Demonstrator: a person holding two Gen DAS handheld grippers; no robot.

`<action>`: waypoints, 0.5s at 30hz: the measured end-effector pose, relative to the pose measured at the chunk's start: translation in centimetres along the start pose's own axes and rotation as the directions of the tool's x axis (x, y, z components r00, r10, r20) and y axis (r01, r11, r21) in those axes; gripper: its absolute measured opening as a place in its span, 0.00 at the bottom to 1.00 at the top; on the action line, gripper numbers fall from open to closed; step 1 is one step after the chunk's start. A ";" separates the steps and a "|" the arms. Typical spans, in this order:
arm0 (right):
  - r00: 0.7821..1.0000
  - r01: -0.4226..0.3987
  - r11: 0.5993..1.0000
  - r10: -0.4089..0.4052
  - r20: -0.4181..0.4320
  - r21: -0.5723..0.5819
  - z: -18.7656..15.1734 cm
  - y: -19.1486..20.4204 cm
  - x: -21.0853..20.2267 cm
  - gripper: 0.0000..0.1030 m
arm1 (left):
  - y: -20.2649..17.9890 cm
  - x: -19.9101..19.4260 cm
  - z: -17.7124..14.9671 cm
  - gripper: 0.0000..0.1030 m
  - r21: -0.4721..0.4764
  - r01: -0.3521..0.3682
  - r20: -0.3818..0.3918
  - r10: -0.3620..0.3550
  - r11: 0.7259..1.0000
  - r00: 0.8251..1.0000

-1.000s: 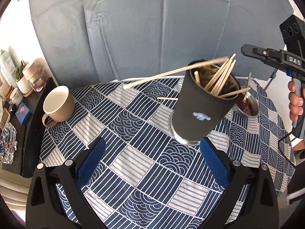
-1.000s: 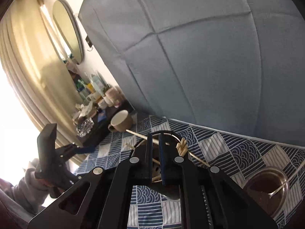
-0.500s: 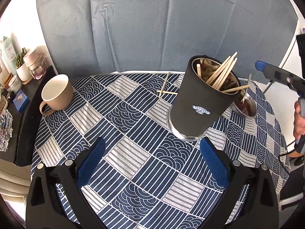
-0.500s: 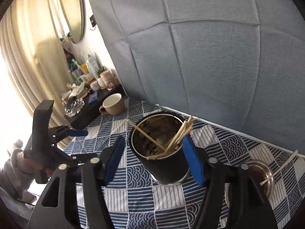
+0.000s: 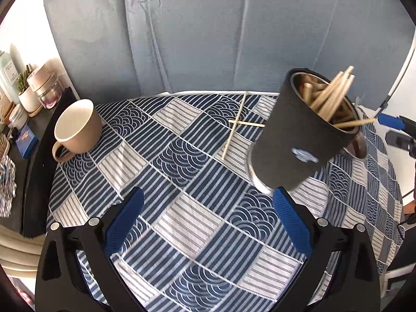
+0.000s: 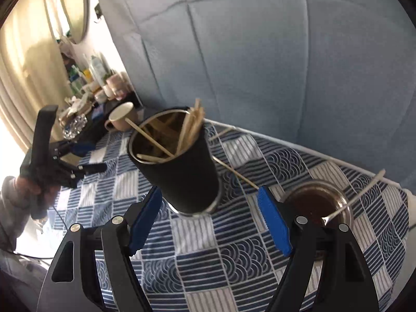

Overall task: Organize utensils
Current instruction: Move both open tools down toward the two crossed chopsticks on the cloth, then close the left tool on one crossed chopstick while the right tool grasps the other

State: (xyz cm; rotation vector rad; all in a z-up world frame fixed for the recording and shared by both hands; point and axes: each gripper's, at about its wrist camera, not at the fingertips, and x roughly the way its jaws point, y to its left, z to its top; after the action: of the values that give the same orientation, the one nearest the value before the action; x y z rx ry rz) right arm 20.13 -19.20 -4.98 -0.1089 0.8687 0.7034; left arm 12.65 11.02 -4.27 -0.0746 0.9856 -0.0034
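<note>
R gripper [image 6: 209, 221]: jaws wide and opening, nothing between the pads; the black cup [image 6: 179, 161] stands just past the tips, centre frame, not touched. L gripper [image 5: 208, 223]: jaws wide apart, empty, over bare cloth [image 5: 192, 215]; cup sits at its right pad's tip, right of frame, apparently not touching.

Step, as I read it: sticks go into the cup, w/ a bunch [image 6: 191, 130] already leaning inside. Two loose chopsticks [image 5: 235, 127] lie crossed on the cloth, upper centre in L view, just left of the cup and well beyond the L tips. In R view they lie behind the cup, above the tips.

Next move prob. calls for a reach past the cup to one loose stick, low flat approach, thin pinch; the crossing means lifting the top one first.

Bowl [image 6: 319, 202] w/ spoon [image 6: 353, 197] at right in R view; mug [image 5: 76, 127] upper left in L view.
</note>
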 end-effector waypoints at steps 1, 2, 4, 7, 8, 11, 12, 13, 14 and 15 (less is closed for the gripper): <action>1.000 0.011 1.000 -0.011 -0.019 -0.003 -0.1 -0.4 0.5 0.69 | 0.0 0.5 0.3 0.94 0.001 -0.001 -0.005 0.001 1.000 1.000; 0.999 0.015 1.000 -0.015 -0.030 -0.009 -0.2 -0.6 0.9 0.69 | 0.0 1.1 0.7 0.94 0.003 -0.002 -0.013 0.002 1.000 1.000; 0.998 0.018 0.999 -0.020 -0.062 -0.032 -0.1 -1.1 2.0 0.69 | -0.1 2.1 1.3 0.94 0.009 -0.003 -0.025 0.003 1.000 1.000; 0.993 0.016 0.997 -0.024 -0.113 -0.075 0.4 -1.9 4.1 0.69 | -0.5 4.0 2.2 0.94 0.027 -0.009 -0.048 0.010 1.000 0.999; 0.992 0.017 0.996 -0.028 -0.126 -0.087 0.6 -2.2 4.7 0.69 | -0.7 4.9 2.6 0.94 0.035 -0.008 -0.059 0.010 0.999 0.998; 0.979 0.005 0.992 -0.031 -0.200 -0.129 1.3 -3.4 7.3 0.68 | -0.6 7.1 3.4 0.94 0.047 0.015 -0.083 -0.011 0.999 0.996; 0.975 -0.002 0.990 -0.029 -0.222 -0.139 1.5 -3.8 8.2 0.67 | -0.6 7.9 3.7 0.94 0.051 0.021 -0.095 -0.016 0.998 0.995; 0.967 -0.010 0.989 -0.028 -0.253 -0.149 1.8 -4.3 9.4 0.66 | -0.7 8.7 4.0 0.94 0.058 0.025 -0.106 -0.018 0.998 0.994; 0.961 -0.015 0.988 -0.028 -0.275 -0.154 2.0 -4.6 10.2 0.65 | -0.8 9.5 4.4 0.94 0.069 0.029 -0.115 -0.021 0.997 0.993; 0.955 -0.023 0.987 -0.025 -0.295 -0.157 2.1 -4.9 11.1 0.64 | -0.9 10.0 4.7 0.94 0.080 0.032 -0.120 -0.023 0.996 0.993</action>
State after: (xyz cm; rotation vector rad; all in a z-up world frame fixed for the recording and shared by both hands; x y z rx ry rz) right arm 29.37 -16.41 -12.59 -0.3660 1.0983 0.7666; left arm 22.08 10.03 -9.98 -0.0130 1.1023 -0.0742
